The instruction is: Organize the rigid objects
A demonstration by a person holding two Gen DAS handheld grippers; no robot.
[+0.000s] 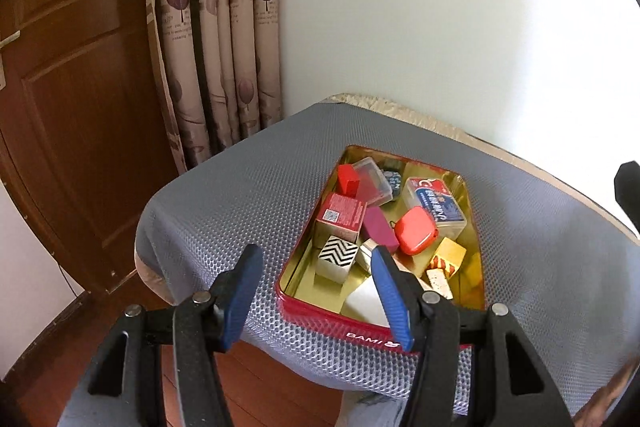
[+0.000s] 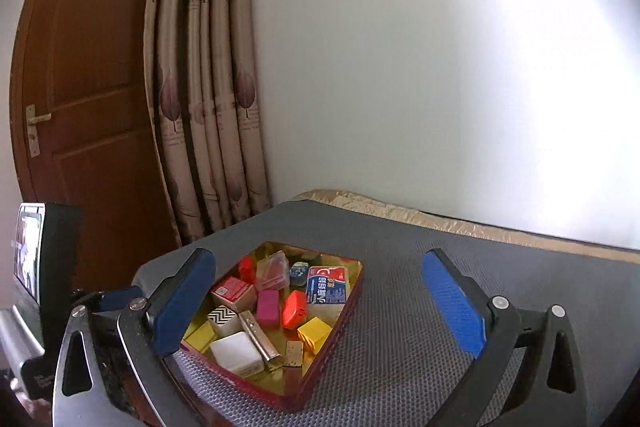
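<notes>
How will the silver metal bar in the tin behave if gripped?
The silver metal bar looks rigid, and its smooth shine suggests it may slip between pads. It lies slanted against the white block, so pushing it would likely make it slide, not roll.

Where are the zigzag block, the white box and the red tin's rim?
Zigzag block (image 1: 338, 251): left wrist view, on its striped top face.
White box (image 2: 236, 352): right wrist view, on its top face.
Tin (image 1: 344, 327): left wrist view, on its red near wall beside the lettering.
</notes>
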